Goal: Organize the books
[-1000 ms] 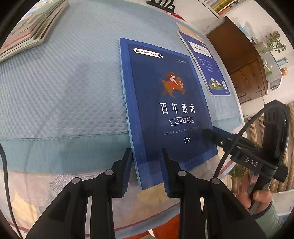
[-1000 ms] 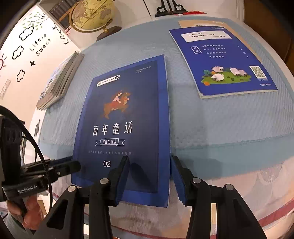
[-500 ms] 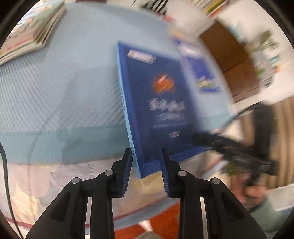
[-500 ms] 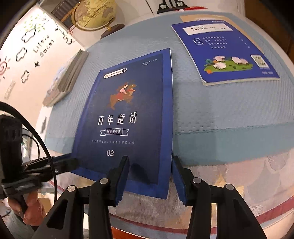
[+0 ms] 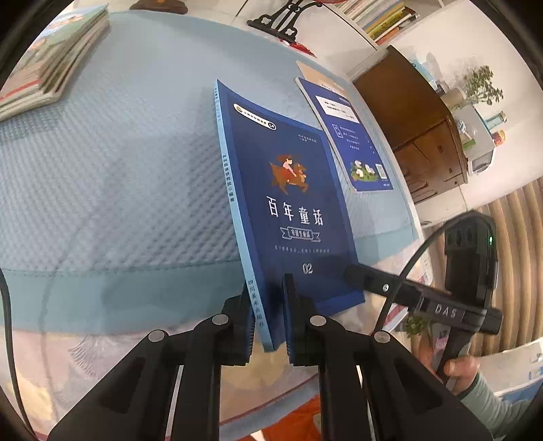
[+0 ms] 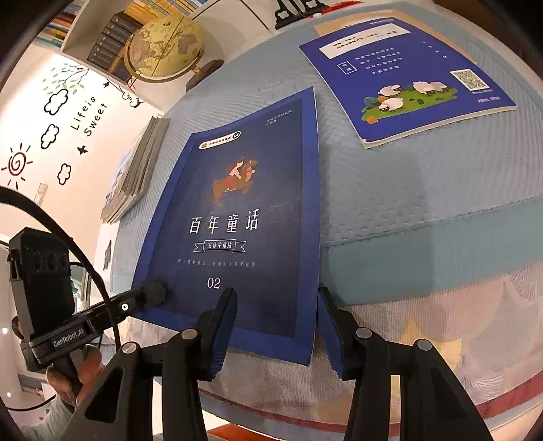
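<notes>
A dark blue book [image 5: 288, 203] with white title lettering lies on the light blue tablecloth [image 5: 118, 169], its near end past the table edge. My left gripper [image 5: 266, 285] grips the book's near spine corner; its jaws are closing, pads pressed on both faces, and the spine side is tilted up. In the right wrist view the same book [image 6: 237, 203] has its near right corner between the fingers of my right gripper [image 6: 276, 295], which stands open: one finger is over the cover, the other beyond the edge. My left gripper [image 6: 152, 291] shows at the book's other corner.
A second blue book [image 6: 407, 78] with sheep on it lies at the far right on a tan sheet. A stack of thin books [image 5: 51, 68] sits at the far left. A globe [image 6: 163, 47], a black stand [image 5: 275, 23] and a wooden cabinet [image 5: 417, 129] lie beyond the table.
My left gripper's jaws have come together on the book's spine corner, and that side of the book has tipped up off the cloth. The right gripper's jaws kept their gap.
</notes>
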Motion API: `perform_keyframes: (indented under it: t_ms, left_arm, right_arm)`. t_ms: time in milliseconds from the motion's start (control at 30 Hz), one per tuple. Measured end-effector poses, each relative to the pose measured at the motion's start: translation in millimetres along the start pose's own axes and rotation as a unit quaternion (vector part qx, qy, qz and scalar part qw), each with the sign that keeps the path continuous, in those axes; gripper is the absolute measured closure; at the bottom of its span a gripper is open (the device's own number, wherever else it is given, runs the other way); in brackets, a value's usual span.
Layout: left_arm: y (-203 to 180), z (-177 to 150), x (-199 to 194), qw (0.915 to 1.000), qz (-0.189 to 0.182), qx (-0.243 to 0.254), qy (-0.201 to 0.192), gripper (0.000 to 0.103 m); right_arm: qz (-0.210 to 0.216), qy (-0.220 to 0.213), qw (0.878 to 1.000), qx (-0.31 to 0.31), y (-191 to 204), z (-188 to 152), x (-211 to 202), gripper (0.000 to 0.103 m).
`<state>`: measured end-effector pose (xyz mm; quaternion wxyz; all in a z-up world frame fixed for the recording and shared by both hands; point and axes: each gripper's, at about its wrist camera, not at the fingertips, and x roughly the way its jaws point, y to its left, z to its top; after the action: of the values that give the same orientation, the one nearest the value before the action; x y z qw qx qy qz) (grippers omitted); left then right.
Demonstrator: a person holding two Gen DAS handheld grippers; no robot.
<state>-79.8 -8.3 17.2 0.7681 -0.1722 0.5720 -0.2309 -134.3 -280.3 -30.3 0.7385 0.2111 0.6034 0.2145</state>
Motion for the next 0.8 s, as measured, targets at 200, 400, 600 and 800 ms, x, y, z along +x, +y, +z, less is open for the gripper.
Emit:
perform_keyframes:
  t_ms: [200, 400, 600, 800]
  left_arm:
    - [-8.4, 12.7, 4.6, 0.9997, -0.022, -0.006, -0.003, 0.093]
    - [-7.6, 22.7, 0.1, 0.9939, -0.094, -0.054, -0.016, 0.093]
    - [-9.8, 34.7, -8.2, 0.9766, -0.180, -0.116, -0.020, 0.091]
    - [-8.6, 41.3, -2.9, 0.9606, -0.217, -0.173, -0.017, 0.091]
  right_arm:
    - [-0.002, 0.014, 1.000, 0.020, -1.5, 8.5, -7.3, 0.055]
    - [0.009, 0.024, 0.999, 0.036, -2.2, 21.6, -19.3, 0.054]
    - [0.104, 0.013, 0.991, 0.083, -18.3, 36.9, -32.3, 0.026]
    - [0.221, 0.032, 0.959, 0.172, -60.5, 35.4, -9.4, 0.027]
